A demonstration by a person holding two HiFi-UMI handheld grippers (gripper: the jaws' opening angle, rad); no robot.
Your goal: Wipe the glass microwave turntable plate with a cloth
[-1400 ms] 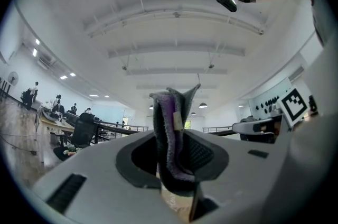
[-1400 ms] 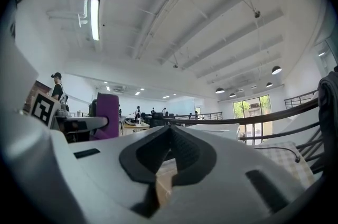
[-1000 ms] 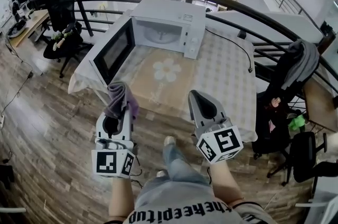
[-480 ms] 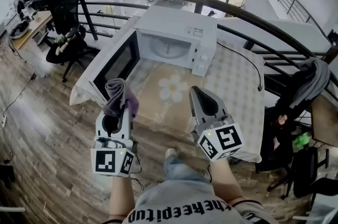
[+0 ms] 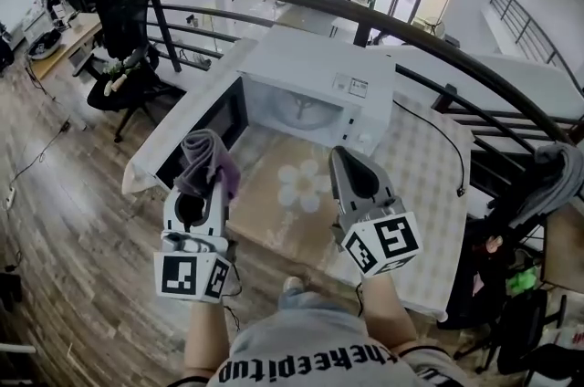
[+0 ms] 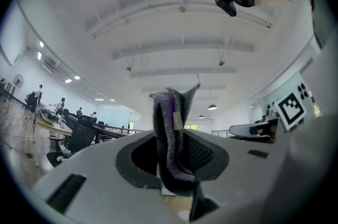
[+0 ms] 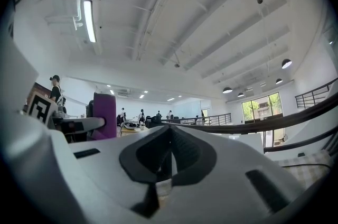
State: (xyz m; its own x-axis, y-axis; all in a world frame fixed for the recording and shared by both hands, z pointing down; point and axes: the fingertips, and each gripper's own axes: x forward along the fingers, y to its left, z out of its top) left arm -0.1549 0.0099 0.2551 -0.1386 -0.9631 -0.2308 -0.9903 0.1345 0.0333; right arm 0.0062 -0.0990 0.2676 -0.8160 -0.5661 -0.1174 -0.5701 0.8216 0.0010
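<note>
The left gripper (image 5: 199, 193) pinches the cloth (image 5: 206, 159), which stands bunched and upright out of its jaws. The right gripper (image 5: 348, 175), level beside it, has its jaws pressed together on nothing. Both hang short of the surface (image 5: 411, 184). Well ahead, the microwave (image 5: 319, 70) stands with its door (image 5: 196, 134) swung open leftward, and the plate (image 5: 301, 109) lies flat inside. The plate sits between the two grippers' lines, so the cloth likely needs to go forward and slightly right, past the door.

Table (image 5: 422, 225) under checked tablecloth (image 5: 412, 166), daisy print at centre; white microwave (image 5: 319, 70) on it, door (image 5: 196, 134) open.
</note>
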